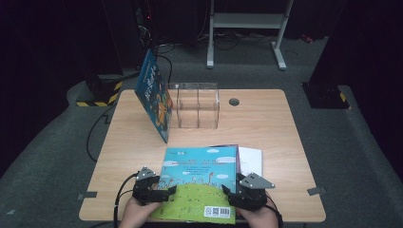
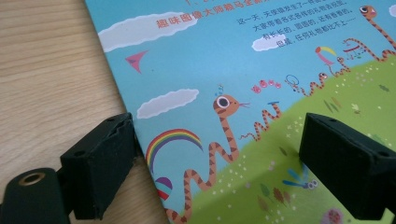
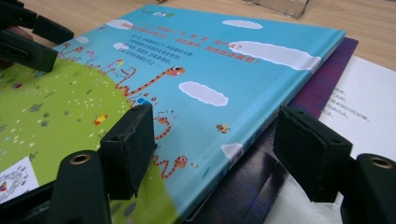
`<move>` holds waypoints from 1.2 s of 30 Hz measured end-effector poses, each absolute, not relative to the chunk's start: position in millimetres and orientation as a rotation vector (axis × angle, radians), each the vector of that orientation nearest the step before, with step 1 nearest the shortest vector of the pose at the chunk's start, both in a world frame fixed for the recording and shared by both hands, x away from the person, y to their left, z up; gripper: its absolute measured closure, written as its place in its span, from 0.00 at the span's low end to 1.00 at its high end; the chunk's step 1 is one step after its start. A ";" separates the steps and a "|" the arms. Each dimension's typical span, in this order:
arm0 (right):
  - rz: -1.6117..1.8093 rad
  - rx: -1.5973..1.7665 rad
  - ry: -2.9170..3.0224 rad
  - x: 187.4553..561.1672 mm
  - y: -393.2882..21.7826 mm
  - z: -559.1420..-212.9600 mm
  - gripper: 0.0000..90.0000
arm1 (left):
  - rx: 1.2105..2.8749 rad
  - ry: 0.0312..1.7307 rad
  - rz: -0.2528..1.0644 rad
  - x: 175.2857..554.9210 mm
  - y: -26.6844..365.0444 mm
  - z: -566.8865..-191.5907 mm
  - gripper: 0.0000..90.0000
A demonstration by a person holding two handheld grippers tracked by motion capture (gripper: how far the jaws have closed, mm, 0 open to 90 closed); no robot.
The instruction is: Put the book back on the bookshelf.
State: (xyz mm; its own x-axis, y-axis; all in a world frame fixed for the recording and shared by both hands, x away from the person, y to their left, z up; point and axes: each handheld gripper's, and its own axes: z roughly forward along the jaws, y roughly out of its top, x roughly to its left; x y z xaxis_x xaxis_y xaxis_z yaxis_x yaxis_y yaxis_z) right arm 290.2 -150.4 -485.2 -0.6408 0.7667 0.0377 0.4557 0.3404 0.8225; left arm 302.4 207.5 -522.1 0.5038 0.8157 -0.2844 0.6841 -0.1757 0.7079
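Tools (image 1: 167, 190) (image 1: 227, 192) lie low, both gaping, astride opposite edges of the picture book (image 1: 202, 178)

Probably a dark lab: lone wooden table (image 1: 266, 123), black drapes, hazard-striped stand bases (image 1: 97, 97), floor cables.

Dark room; grey carpet floor (image 1: 57, 156); white frame stand (image 1: 247, 21) behind wooden counter (image 1: 266, 123); hazard-striped bases (image 1: 97, 92) at both sides.

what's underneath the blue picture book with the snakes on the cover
Under the snake book lies a purple-covered book, and beneath that a white printed page sticks out at the side. Anything further under the stack is covered.
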 end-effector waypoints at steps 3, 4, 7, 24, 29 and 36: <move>1.218 1.117 2.256 291.5 -155.2 -484.7 0.29 | 1.922 1.227 0.188 300.9 202.1 -521.9 0.12; 1.225 1.127 2.261 292.2 -157.4 -485.0 0.28 | 1.916 1.226 0.183 300.3 200.3 -522.1 0.12; 1.235 1.160 2.254 293.0 -160.2 -485.7 0.23 | 1.914 1.219 0.177 299.8 193.2 -522.4 0.12; 1.247 1.296 2.206 294.7 -175.8 -483.1 0.16 | 1.917 1.190 0.158 301.6 174.7 -522.4 0.11; 1.248 1.323 2.247 298.6 -172.0 -485.2 0.15 | 1.909 1.185 0.153 300.9 175.4 -523.4 0.11; 1.238 1.328 2.264 300.5 -171.3 -484.5 0.16 | 1.904 1.181 0.157 300.5 175.8 -524.0 0.11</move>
